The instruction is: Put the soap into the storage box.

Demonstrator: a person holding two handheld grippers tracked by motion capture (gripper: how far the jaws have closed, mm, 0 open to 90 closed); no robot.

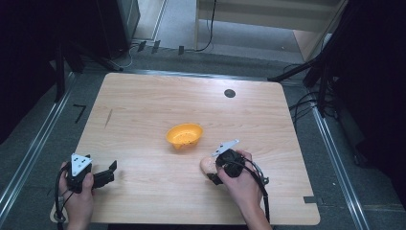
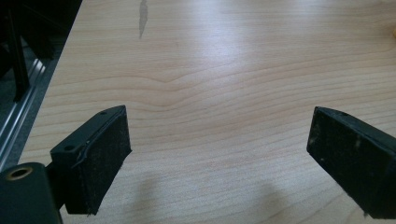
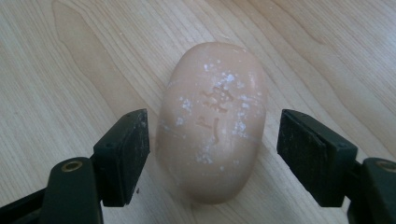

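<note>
A pale peach oval soap bar [image 3: 212, 126] with white flecks lies flat on the wooden table [image 1: 143, 110]. My right gripper [image 3: 212, 156] is open, one jaw on each side of the soap, with small gaps to it. From the high view the right gripper [image 1: 216, 171] hangs over the soap bar [image 1: 207, 165] near the front of the table. An orange perforated bowl [image 1: 184, 135] sits at the table's middle, just beyond the soap. My left gripper [image 2: 219, 158] is open over bare wood, and in the high view the left gripper [image 1: 109, 173] rests at the front left corner.
A round black grommet [image 1: 230, 93] sits near the table's far edge. A dark streak [image 1: 108, 118] marks the wood at the left. Cables and dark stands [image 1: 306, 103] line the floor to the right.
</note>
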